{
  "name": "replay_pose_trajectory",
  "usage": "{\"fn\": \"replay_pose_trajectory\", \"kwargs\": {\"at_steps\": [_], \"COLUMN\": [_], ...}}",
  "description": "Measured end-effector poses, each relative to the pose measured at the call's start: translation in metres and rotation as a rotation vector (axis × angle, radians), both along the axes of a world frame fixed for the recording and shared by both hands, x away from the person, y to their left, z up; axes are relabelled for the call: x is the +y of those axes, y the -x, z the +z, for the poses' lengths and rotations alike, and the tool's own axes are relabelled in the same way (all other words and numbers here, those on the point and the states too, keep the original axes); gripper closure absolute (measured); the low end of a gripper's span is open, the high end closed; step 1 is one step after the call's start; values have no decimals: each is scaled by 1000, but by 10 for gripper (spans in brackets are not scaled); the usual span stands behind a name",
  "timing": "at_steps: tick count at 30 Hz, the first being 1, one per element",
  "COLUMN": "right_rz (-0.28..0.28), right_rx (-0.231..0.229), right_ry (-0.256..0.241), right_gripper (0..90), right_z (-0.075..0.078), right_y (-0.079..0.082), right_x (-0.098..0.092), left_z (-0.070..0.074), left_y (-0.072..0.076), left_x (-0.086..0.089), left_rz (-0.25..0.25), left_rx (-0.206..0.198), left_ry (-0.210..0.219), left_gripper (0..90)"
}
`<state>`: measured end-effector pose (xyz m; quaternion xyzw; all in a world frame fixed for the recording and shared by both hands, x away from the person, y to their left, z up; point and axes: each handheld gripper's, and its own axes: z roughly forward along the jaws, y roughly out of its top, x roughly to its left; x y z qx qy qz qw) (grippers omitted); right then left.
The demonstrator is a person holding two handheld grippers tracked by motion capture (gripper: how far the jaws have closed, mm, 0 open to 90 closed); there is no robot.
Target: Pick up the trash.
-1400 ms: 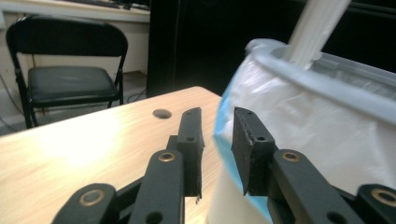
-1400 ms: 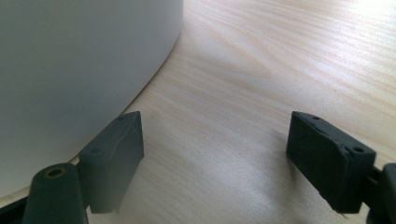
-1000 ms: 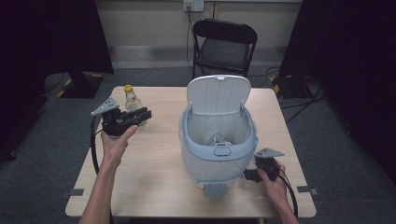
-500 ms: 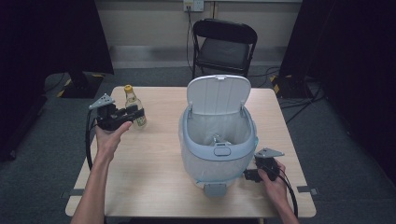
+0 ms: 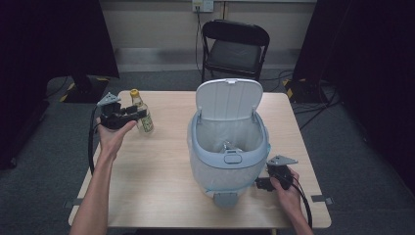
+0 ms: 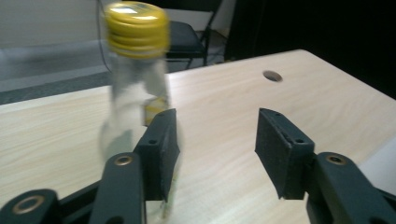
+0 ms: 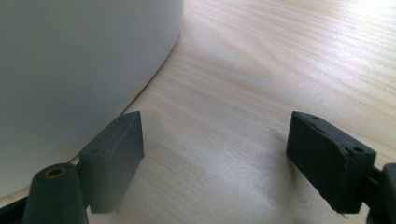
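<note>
Your left claw (image 5: 139,113) is spread wide at the yellow-capped glass bottle (image 5: 142,113), which stands upright on the counter (image 5: 161,166) near its far left corner, just past one jaw and ungripped. Your right claw (image 5: 260,183) rests released beside the bin (image 5: 227,147), lid up, white liner inside.

The bin (image 5: 227,147) is sitting mid-table (image 5: 156,176). Your bottle (image 5: 140,113) is standing well left of the bin, your left claw (image 5: 139,113) beside it; your right claw (image 5: 258,184) is lying at the bin's right base.

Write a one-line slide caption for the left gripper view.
Open left claw beside a clear glass bottle with a yellow screw cap on the pale wooden table.
</note>
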<state>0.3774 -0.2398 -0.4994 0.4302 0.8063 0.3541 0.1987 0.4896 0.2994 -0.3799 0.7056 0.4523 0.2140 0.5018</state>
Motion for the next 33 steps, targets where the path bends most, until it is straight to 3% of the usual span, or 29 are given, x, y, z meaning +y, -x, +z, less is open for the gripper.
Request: {"fn": "replay_pose_trajectory", "kwargs": {"at_steps": [6, 9, 12, 16, 19, 22, 24, 30, 33], "right_rz": [0, 0, 0, 0, 3, 3, 4, 4, 4], "right_rx": [0, 0, 0, 0, -1, -1, -1, -1, 0], "right_ry": [0, 0, 0, 1, 1, 1, 1, 1, 0], "right_gripper": [182, 182, 182, 181, 180, 179, 179, 179, 179], "right_z": [0, 0, 0, 0, 0, 0, 0, 0, 0], "right_y": [0, 0, 0, 0, 0, 0, 0, 0, 0], "right_x": [0, 0, 0, 0, 0, 0, 0, 0, 0], "left_z": [-8, -10, -6, -10, -13, -14, -13, -13, -8], "left_y": [-10, -18, -22, -29, -36, -41, -44, -45, -42], "left_x": [7, 9, 4, 6, 5, 4, -1, -4, -4], "left_rz": [62, 67, 76, 111, 118, 121, 125, 136, 121], "left_rx": [19, 36, 24, 36, 43, 40, 33, 12, -22], "left_ry": [-7, 10, -47, -27, -60, -49, -93, -92, -112], "left_gripper": [434, 410, 397, 389, 383, 381, 373, 408, 516]}}
